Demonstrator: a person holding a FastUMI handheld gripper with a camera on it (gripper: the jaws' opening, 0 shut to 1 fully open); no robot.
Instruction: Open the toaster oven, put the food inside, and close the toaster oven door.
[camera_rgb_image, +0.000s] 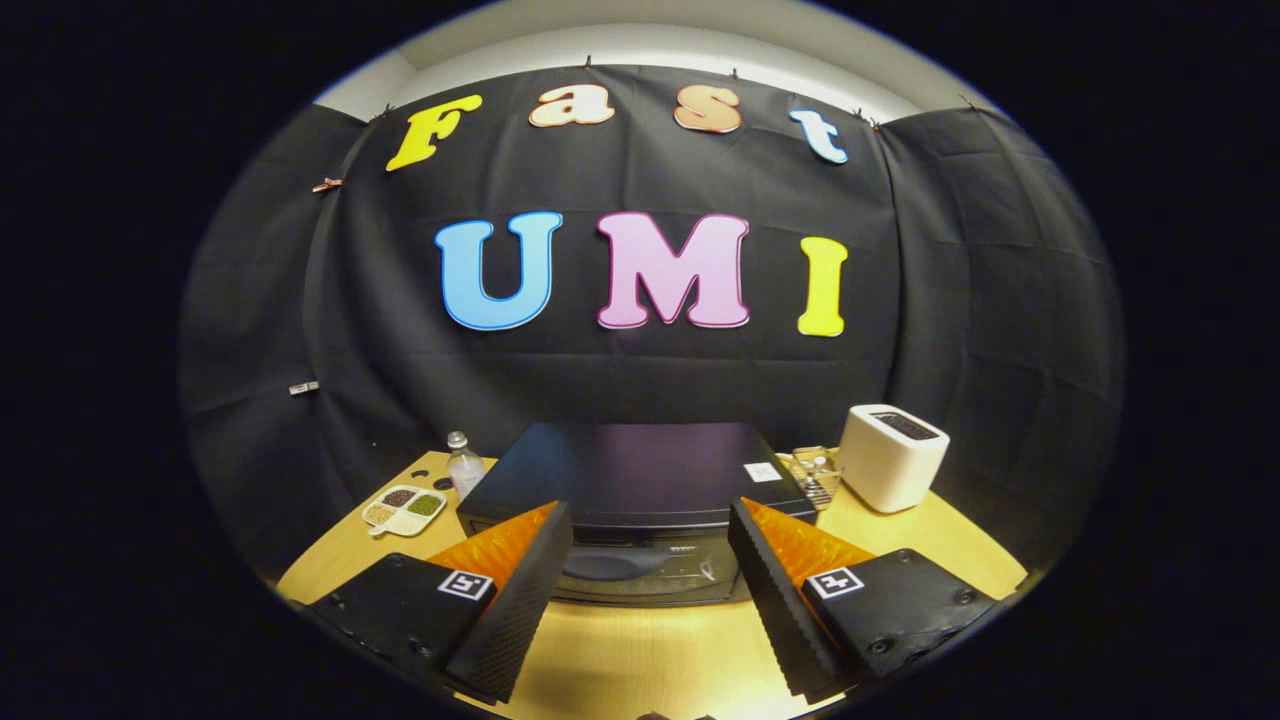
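The gripper (650, 560) hangs with fingers spread wide and empty before the closed toaster oven (640, 500) on the table (640, 660)

One gripper (650, 525) with two fingers (520, 590), set apart with nothing between them. One surface (640, 660). On it: one black toaster oven (640, 480), its door closed, with one handle (610, 566) across the front. One white toaster (890, 457). One clear bottle (464, 466). One tray (404, 510) with four compartments, each holding a different filling. One small clear item (812, 470) between oven and toaster; what it is cannot be told.
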